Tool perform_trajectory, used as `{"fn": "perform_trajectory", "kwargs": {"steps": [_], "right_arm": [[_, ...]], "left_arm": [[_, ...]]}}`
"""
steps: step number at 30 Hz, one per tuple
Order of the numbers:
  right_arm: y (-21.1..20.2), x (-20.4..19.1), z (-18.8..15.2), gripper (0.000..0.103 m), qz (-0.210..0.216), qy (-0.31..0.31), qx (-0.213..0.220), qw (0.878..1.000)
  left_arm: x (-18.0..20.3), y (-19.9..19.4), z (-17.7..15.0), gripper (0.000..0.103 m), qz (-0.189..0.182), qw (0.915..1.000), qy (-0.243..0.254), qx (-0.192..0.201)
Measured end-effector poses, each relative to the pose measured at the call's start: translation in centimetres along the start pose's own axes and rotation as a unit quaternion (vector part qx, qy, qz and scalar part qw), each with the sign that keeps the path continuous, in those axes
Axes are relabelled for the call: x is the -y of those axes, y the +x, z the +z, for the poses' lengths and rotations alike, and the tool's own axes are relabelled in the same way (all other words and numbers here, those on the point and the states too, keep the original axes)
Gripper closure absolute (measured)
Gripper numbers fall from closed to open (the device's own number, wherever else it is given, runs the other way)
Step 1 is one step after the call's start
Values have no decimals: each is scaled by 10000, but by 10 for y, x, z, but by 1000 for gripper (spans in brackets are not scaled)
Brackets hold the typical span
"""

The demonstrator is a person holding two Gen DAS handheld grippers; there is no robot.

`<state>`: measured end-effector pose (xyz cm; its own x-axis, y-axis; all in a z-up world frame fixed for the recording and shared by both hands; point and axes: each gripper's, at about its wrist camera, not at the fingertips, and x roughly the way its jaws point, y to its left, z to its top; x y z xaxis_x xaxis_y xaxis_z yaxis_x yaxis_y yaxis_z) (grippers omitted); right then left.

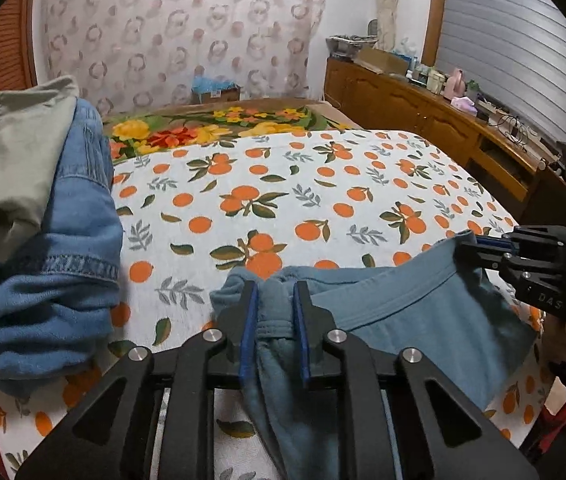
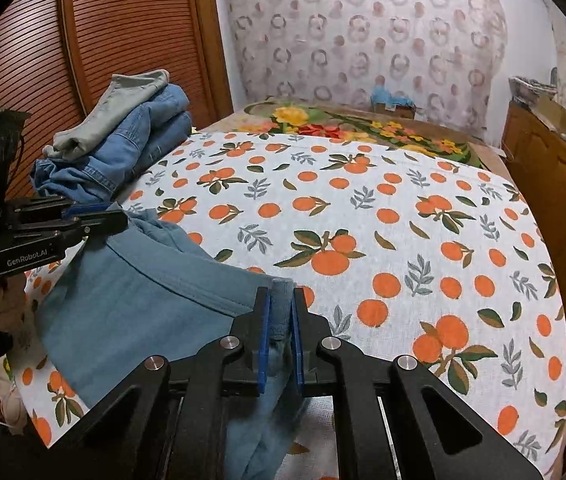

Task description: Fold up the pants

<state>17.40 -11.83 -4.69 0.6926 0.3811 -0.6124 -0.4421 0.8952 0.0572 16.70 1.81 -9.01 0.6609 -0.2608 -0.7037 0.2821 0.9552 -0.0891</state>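
Note:
Light blue pants (image 1: pixel 415 316) hang by their waistband over the near edge of the bed, also in the right wrist view (image 2: pixel 143 300). My left gripper (image 1: pixel 276 296) is shut on one bunched end of the waistband. My right gripper (image 2: pixel 281 300) is shut on the other end. Each gripper shows in the other's view: the right one (image 1: pixel 471 246) at the right, the left one (image 2: pixel 119 216) at the left. The waistband stretches between them; the legs drop out of sight below.
The bed carries an orange-print sheet (image 1: pixel 283 184). A stack of folded denim and grey-green pants (image 1: pixel 43 208) lies at the bed's left edge, also seen from the right wrist (image 2: pixel 123 140). A wooden sideboard (image 1: pixel 443 120) with clutter stands to the right. A louvred wooden door (image 2: pixel 83 40) stands at the left.

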Motion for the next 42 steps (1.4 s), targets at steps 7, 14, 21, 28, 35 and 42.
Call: {"fn": "perform_trajectory", "kwargs": {"steps": [7,14,21,28,35,42], "right_arm": [[-10,5,0,58,-146,101,47,9998],[-33,2,-20,42,-132,206,87,9997],[-54,-4,-49,42,-129,188,-15,9997],[-73,-4,-65,49,60,327,4,9994],[-76,-9,-75,77,376,315,-90,9988],[-78,-5,-79,101,381,245,-105,9989]], "left_arm": [[2,-11,-4,41,-98,9999,10,91],[5,-15,-18,31,-45,9999,-111,-35],[16,-16,-44,31,-11,9996,-15,-291],[10,-9,-53,31,-25,9992,-87,-391],[11,-8,-54,31,14,9995,2,-305],[11,-8,-54,30,10,9996,19,-276]]}}
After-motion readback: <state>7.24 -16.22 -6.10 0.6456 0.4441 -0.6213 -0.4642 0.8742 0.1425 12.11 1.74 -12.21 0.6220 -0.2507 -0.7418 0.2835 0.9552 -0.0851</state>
